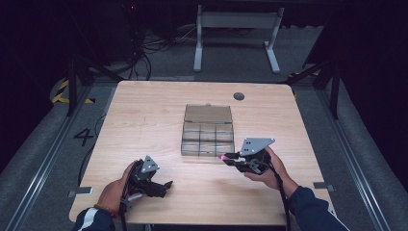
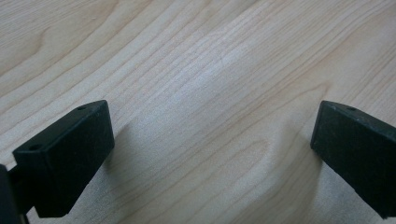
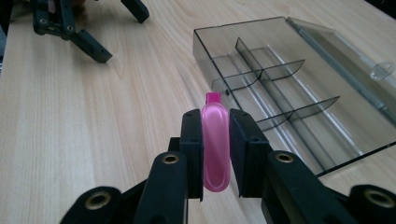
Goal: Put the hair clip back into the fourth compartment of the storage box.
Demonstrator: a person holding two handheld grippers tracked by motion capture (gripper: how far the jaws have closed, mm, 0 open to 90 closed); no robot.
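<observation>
A light wooden worktop (image 1: 144, 110) carries a smoky clear plastic organiser box with inner dividers (image 1: 208, 137), sitting a little past the middle with its hinged lid (image 1: 208, 113) laid open flat toward the far edge. From above, the compartments look like dim squares; the right gripper view shows far more: thin curved and straight partitions (image 3: 280, 70) and bare compartment floors, with the lid stretching away to the right.

The right gripper (image 1: 225, 157), held in the person's right hand (image 1: 267, 171), hovers just off the box's near right corner. From overhead, only a tiny pink spot glows at its tip. Its own camera makes it plain: the two black jaws are pressed against the sides of a glossy pink oblong piece with a small square magenta end (image 3: 215, 144), pinching it upright between them, just short of the box's near wall.

The left gripper (image 1: 165, 185) sits low near the worktop's near left corner, in the person's left hand (image 1: 115, 190). Its own view shows the two black pads (image 2: 70, 158) spread wide apart over bare wood grain. The right gripper view also catches that spread left gripper (image 3: 122, 32) in the distance, jaws angled down at the wood.
</observation>
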